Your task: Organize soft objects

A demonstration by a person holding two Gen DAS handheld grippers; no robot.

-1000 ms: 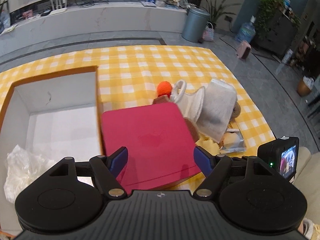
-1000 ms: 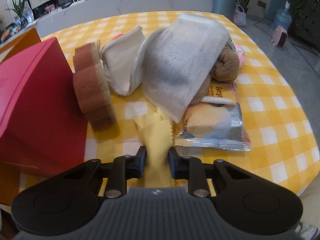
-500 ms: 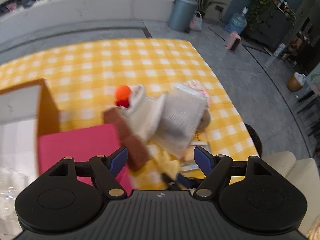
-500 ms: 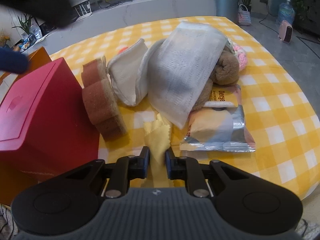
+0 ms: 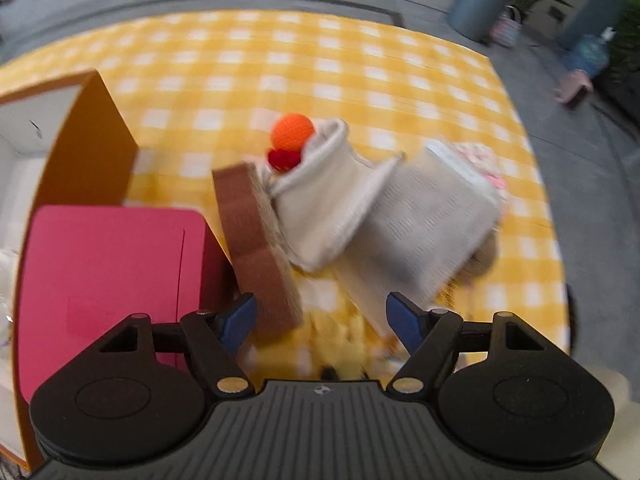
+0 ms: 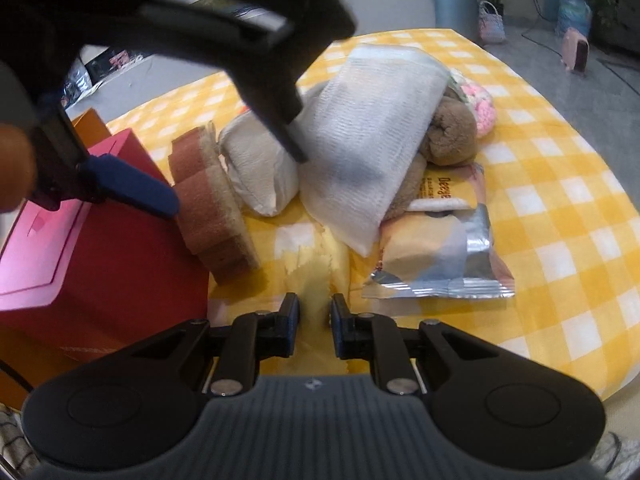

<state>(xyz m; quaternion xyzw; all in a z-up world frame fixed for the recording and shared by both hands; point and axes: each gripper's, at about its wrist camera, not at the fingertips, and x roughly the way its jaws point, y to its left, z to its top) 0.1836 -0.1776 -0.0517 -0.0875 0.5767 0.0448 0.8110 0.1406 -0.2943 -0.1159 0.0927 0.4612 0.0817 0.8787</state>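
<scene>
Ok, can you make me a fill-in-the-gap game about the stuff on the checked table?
1. The right gripper pinches a thin ____ cloth.
2. The brown sponge leans against the ____ box.
3. The little ball behind the white folded cloth is ____.
4. The snack packet lies on the yellow-and-white ____ tablecloth.

Missing words: yellow; red; orange; checked

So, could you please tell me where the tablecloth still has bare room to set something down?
The checked tablecloth is bare beyond the orange ball, and right of the snack packet toward the table edge. It is crowded between the red box, brown sponge and white cloths.
</scene>
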